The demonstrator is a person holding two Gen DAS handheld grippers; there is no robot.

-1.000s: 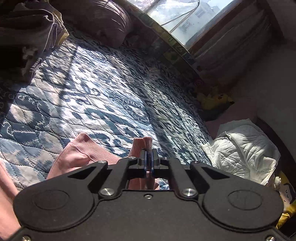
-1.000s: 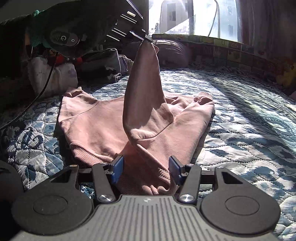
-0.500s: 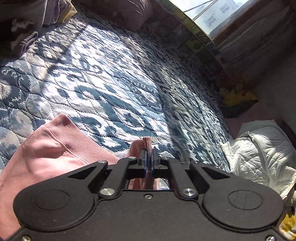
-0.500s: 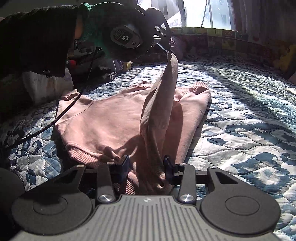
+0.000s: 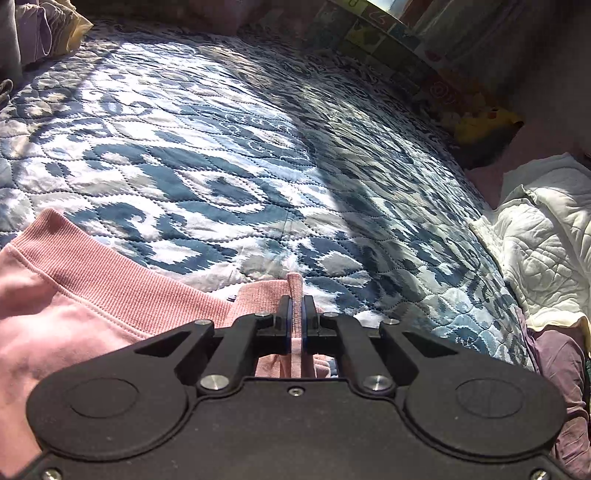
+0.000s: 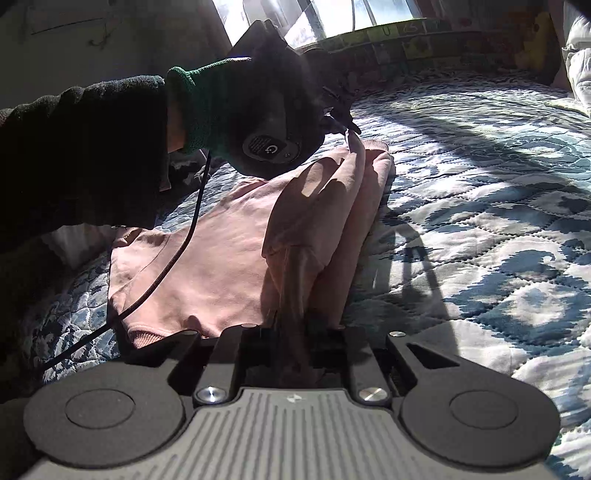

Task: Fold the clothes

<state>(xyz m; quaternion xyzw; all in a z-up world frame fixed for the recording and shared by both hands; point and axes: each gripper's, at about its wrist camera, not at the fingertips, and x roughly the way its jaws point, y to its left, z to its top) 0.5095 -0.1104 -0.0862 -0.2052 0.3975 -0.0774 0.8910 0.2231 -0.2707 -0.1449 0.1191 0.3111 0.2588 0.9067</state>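
Left gripper (image 5: 296, 310) pinches the pink top's (image 6: 221, 258) sleeve tight. Right gripper (image 6: 295, 332) squeezes a fold just ahead.

- A blue and white patterned quilt (image 5: 229, 158) is covering the bed, with sunlight and long shadows falling across it.
- A white quilted blanket (image 5: 543, 236) is lying bunched at the right edge of the bed.
- A yellow soft toy (image 5: 487, 123) is sitting in the shaded far corner, near the wall.
- A row of coloured tiles (image 6: 399, 40) is running along the ledge under the window (image 6: 332, 16), where daylight is pouring in.
- A heap of grey and purple clothes (image 5: 33, 33) is sitting at the far left of the bed.
- A purple cloth (image 5: 561, 369) is lying below the white blanket.
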